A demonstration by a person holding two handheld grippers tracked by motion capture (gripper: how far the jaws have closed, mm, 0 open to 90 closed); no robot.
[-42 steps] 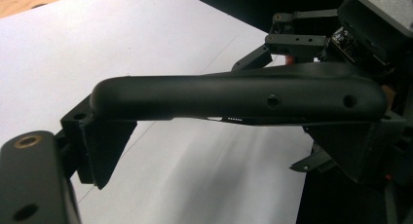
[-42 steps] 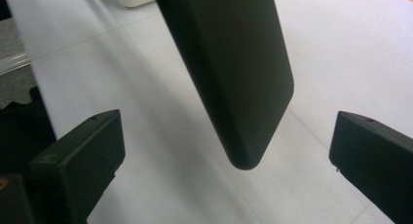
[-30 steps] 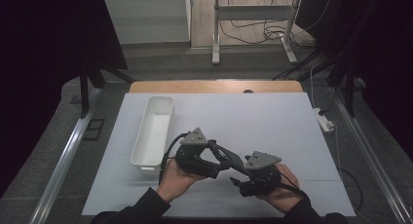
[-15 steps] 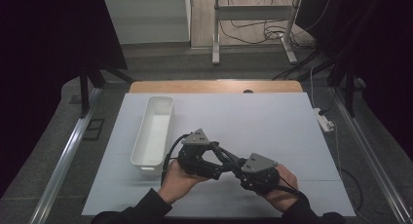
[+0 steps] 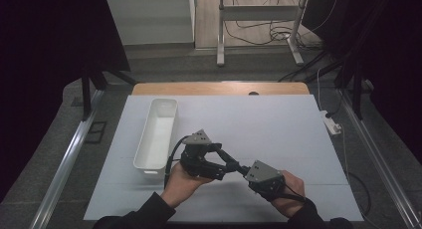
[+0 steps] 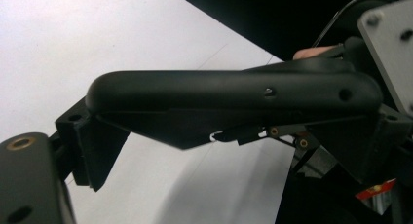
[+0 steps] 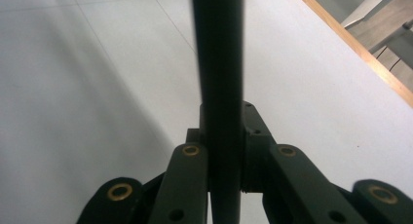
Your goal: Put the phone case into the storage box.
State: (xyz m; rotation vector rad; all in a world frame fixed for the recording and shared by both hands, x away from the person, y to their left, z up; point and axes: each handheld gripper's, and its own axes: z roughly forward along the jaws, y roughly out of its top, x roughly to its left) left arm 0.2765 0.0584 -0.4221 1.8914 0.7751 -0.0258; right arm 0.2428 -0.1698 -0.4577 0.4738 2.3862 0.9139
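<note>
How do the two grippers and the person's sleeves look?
Both grippers are black, angular devices. The left gripper and the right gripper each carry a grey three-cornered plate on top. A black cable loops from the left one. Brass-coloured pivots show at the right gripper's jaws. The sleeves are dark.

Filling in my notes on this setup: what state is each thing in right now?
White bin: upright on the table, nothing visible inside.
Left tool: jaws open.
Right tool: jaws have just been closing; now together, with nothing seen between them.
Table: covered with a white sheet.
</note>
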